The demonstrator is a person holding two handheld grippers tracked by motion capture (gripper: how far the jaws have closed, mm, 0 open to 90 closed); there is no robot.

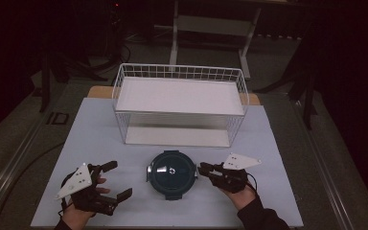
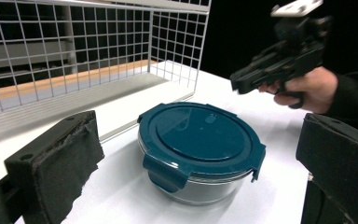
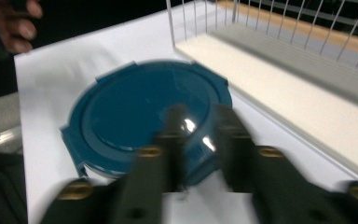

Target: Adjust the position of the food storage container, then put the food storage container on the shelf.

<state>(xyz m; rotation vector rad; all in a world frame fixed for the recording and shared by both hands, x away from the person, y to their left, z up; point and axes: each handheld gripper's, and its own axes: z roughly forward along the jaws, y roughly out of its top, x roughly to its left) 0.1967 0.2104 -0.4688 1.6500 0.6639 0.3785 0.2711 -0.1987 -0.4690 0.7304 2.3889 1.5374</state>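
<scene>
Both grippers sit at the near edge of the table (image 1: 100, 129), w/ the round container (image 1: 171, 173) as the landmark between them.

Left gripper (image 1: 114, 180) is left of the container, held in a hand (image 1: 79, 213), grey plate on top. Its jaws stand wide apart, nothing between them; in the left gripper view the two black padded jaws frame the container (image 2: 198, 151) from either side w/o touching it.

Right gripper (image 1: 202, 168) is just right of the container, tips pointing at its rim, close to it; contact can't be judged from the high view. Jaws are narrowly apart: in the right gripper view, blurred, a gap shows between the two fingers (image 3: 175, 140), w/ the container lid (image 3: 140, 112) behind them. Nothing held. From the left gripper view the right gripper (image 2: 242, 81) hangs beyond the container, above table level, in a hand (image 2: 307, 88) w/ a dark sleeve.

Container: clear bowl, dark teal lid w/ snap tabs, lid on, upright, resting on the table.

Behind the container, well apart from it, stands a white wire basket rack (image 1: 179, 103) w/ a flat white shelf on top & another panel below. Past the rack, beyond the table, a pale frame leg (image 1: 175, 33) on a dark floor.
</scene>
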